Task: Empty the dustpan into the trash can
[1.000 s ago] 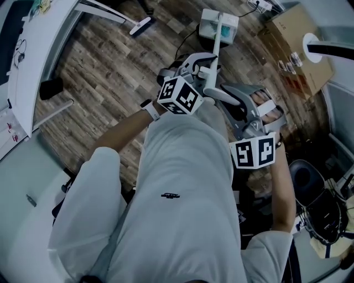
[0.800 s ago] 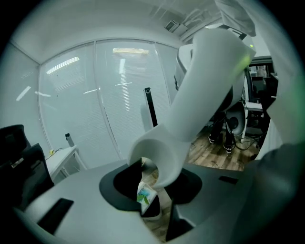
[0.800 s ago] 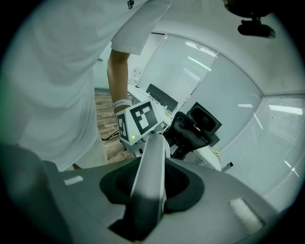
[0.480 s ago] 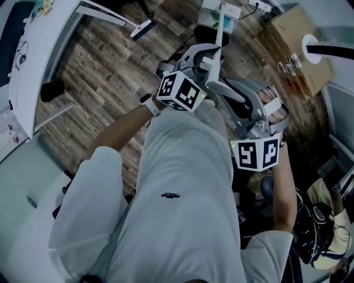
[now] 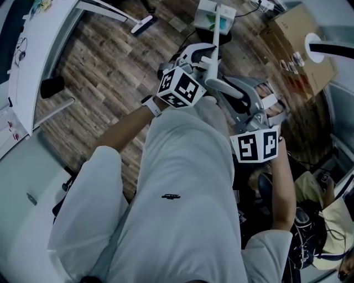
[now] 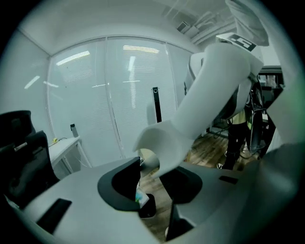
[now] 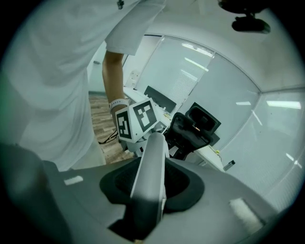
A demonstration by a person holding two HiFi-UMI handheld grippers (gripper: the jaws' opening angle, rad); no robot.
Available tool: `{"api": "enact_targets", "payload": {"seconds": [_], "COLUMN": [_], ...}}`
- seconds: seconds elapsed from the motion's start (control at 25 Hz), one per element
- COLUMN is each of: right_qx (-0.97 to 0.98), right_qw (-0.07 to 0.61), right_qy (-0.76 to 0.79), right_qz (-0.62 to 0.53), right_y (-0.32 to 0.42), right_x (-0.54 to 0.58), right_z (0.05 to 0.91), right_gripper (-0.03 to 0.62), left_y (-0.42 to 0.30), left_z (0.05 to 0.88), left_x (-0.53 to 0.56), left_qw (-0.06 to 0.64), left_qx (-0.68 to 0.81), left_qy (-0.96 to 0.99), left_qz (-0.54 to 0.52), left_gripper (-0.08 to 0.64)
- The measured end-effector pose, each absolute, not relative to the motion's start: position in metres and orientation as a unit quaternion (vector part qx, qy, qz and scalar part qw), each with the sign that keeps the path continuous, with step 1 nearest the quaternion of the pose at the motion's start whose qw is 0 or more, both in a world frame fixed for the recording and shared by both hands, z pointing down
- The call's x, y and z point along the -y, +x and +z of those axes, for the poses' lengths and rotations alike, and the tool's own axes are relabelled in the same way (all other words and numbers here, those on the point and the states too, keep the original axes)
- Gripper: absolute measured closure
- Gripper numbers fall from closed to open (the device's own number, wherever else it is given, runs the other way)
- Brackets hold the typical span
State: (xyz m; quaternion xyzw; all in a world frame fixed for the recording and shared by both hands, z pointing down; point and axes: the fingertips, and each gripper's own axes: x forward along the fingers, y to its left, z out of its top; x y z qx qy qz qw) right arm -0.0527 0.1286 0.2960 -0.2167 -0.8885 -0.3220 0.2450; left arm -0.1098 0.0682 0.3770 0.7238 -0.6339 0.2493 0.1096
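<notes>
The white dustpan [image 5: 213, 15], with something teal in it, hangs over the wooden floor at the top of the head view. Its long white handle [image 5: 217, 38] runs back to both grippers. My left gripper [image 5: 202, 55] holds the handle where it curves [image 6: 190, 119]. Its jaws have just been opening a little, and the handle is still between the pads. My right gripper [image 5: 235, 91] is shut on the pale bar of the handle's near end [image 7: 150, 167]. I cannot make out a trash can for certain.
A cardboard box [image 5: 296, 50] stands at the top right and a white desk [image 5: 33, 55] runs along the left. A white floor tool [image 5: 141, 25] lies at the top. A person in yellow [image 5: 326, 204] crouches at the lower right beside dark gear and cables.
The dustpan has drifted slightly toward the top of the view. A person in yellow has come into view at the lower right. Both grippers keep their hold.
</notes>
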Motion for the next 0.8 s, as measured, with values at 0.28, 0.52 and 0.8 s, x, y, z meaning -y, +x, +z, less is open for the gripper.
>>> {"api": "enact_targets", "payload": {"seconds": [0.28, 0.52, 0.8], "right_qx": [0.897, 0.891, 0.893], "right_qw": [0.242, 0.238, 0.232], "right_qy": [-0.189, -0.184, -0.160], "right_qz": [-0.319, -0.341, -0.352], "right_y": [-0.054, -0.056, -0.054], "right_x": [-0.125, -0.127, -0.116], "right_z": [0.283, 0.274, 0.256], "right_gripper": [0.463, 0.463, 0.463], "left_y": [-0.108, -0.111, -0.110], "left_z": [0.366, 0.353, 0.331], "left_x": [-0.068, -0.061, -0.047], "left_qw": [0.084, 0.059, 0.035], "left_qx": [0.632, 0.631, 0.628], "left_qy": [0.727, 0.728, 0.733], "left_qz": [0.253, 0.262, 0.259], "left_gripper": [0.442, 0.445, 0.445]}}
